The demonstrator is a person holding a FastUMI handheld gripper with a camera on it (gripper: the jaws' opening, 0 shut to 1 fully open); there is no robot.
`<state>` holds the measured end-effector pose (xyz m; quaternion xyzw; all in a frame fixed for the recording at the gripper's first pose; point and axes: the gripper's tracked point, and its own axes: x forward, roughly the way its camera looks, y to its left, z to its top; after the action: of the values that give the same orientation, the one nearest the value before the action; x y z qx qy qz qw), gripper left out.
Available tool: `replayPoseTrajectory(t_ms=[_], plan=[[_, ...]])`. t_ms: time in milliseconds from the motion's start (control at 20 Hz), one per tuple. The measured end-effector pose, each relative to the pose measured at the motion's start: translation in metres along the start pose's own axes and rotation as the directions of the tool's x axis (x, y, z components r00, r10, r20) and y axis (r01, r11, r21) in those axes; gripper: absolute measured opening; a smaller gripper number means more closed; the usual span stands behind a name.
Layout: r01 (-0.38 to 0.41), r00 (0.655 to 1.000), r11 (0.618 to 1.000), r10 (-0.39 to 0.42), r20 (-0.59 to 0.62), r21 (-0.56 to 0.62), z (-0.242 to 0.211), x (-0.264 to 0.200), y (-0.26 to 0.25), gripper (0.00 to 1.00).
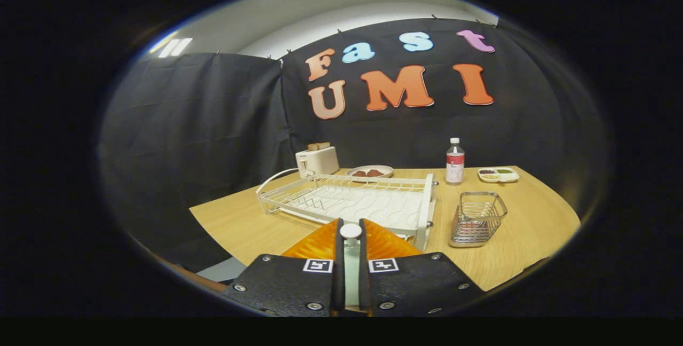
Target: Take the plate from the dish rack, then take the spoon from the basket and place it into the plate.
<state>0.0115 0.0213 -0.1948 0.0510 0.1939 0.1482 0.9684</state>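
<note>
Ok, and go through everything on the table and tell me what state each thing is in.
Gripper: jaws close together, a pale round-tipped thing between them; unclear what.
Dish rack: upright, just beyond the gripper, no dishes visible.
Basket: upright beside the rack; contents unclear.
Bottle: upright, capped.
Toaster: bread sticking up.
Back plate: holds brown food.

The table (256,223) is pale wood with a fine grain. The dish rack (349,202) is white wire over a white tray ribbed with wavy lines. The basket (476,219) is shiny silver mesh. The toaster (318,160) is cream. The bottle (454,162) is clear with a white cap and red-and-white label. The spoon (350,252) held between the gripper (350,228) fingers is white.
</note>
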Motion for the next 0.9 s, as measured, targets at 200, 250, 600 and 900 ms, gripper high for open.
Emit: replayPoseTrajectory(t_ms=[200,250,600,900], plan=[[-0.034,0.999,0.999,0.034,-0.021,0.005,-0.014,0.003,0.002,0.10],[-0.043,0.999,0.999,0.044,-0.020,0.017,-0.015,0.003,0.001,0.11],[-0.055,0.997,0.992,0.061,-0.052,0.118,-0.026,0.003,-0.012,0.18],[-0.019,1.000,0.989,0.016,0.020,0.145,0.002,0.007,-0.028,0.32]])
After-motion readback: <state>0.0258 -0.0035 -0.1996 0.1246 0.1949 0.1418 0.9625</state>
